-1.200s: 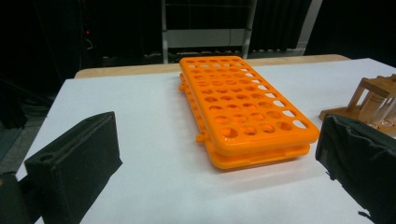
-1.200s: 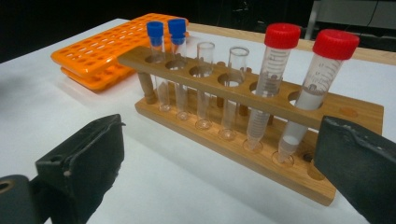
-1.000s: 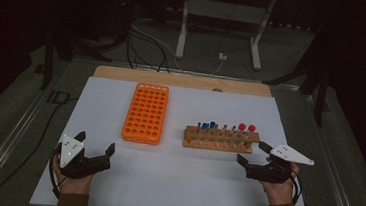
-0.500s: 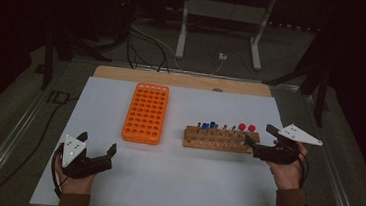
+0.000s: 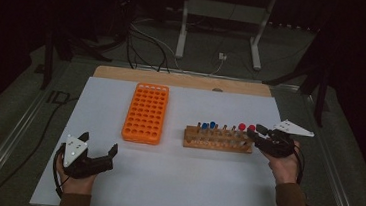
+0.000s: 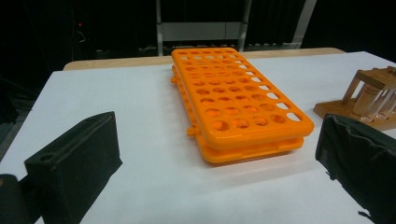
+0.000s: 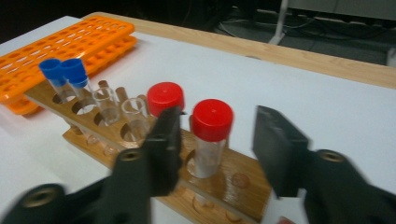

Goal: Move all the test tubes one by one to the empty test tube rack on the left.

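Left hand [image 5: 76,176] near front left corner of tabletop, left gripper [image 5: 99,143] low and level, jaws wide apart, nothing between them
Right hand [image 5: 282,164] near right edge of tabletop, forearm in from front edge, right gripper [image 5: 253,133] pointing leftward; jaws have just been closing, not yet pressing, gap showing at both pads [image 7: 166,140]

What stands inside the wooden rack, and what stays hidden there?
The wooden rack holds two blue-capped tubes, uncapped glass tubes and two red-capped tubes. The right gripper straddles the end one; its left jaw hides the other's lower part.
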Tool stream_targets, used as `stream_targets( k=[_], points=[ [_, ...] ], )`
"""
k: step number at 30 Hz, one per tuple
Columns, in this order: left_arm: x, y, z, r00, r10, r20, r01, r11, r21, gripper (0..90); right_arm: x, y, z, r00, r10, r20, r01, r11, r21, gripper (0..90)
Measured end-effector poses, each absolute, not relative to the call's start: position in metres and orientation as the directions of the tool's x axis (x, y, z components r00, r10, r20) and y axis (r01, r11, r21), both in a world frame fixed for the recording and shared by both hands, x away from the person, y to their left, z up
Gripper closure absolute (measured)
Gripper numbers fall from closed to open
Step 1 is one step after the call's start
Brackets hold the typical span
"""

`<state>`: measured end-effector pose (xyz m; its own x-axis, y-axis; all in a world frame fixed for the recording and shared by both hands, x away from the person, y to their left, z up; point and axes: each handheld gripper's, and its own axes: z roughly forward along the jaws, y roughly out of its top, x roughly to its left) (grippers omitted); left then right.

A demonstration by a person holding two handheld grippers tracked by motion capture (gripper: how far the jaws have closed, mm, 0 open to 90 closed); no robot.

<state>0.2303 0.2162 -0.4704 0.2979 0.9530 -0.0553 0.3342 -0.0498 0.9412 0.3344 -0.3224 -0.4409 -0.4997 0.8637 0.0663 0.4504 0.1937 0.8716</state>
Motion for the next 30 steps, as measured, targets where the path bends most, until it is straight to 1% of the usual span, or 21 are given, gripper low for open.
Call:
stream_targets(
  k=[3, 8, 12, 20, 30],
  points=[
    [0.23, 0.216, -0.47, 0.3, 0.952, -0.056, 0.333, -0.049, 0.941, 0.5, 0.338, -0.319, -0.443, -0.499, 0.864, 0.06, 0.454, 0.202, 0.868, 64.1],
    [0.23, 0.216, -0.47, 0.302, 0.952, -0.058, 0.333, -0.048, 0.942, 0.5, 0.342, -0.315, -0.448, -0.498, 0.865, 0.058, 0.466, 0.211, 0.859, 69.1],
    [0.23, 0.215, -0.471, 0.307, 0.95, -0.055, 0.336, -0.054, 0.94, 0.5, 0.34, -0.312, -0.447, -0.5, 0.865, 0.037, 0.454, 0.226, 0.862, 69.8],
    [0.231, 0.214, -0.471, 0.313, 0.948, -0.053, 0.339, -0.059, 0.939, 0.5, 0.338, -0.313, -0.445, -0.497, 0.867, 0.04, 0.451, 0.218, 0.866, 69.9],
    [0.232, 0.213, -0.472, 0.317, 0.947, -0.054, 0.348, -0.063, 0.935, 0.6, 0.332, -0.313, -0.427, -0.493, 0.87, 0.018, 0.418, 0.218, 0.882, 70.1]
  ],
)
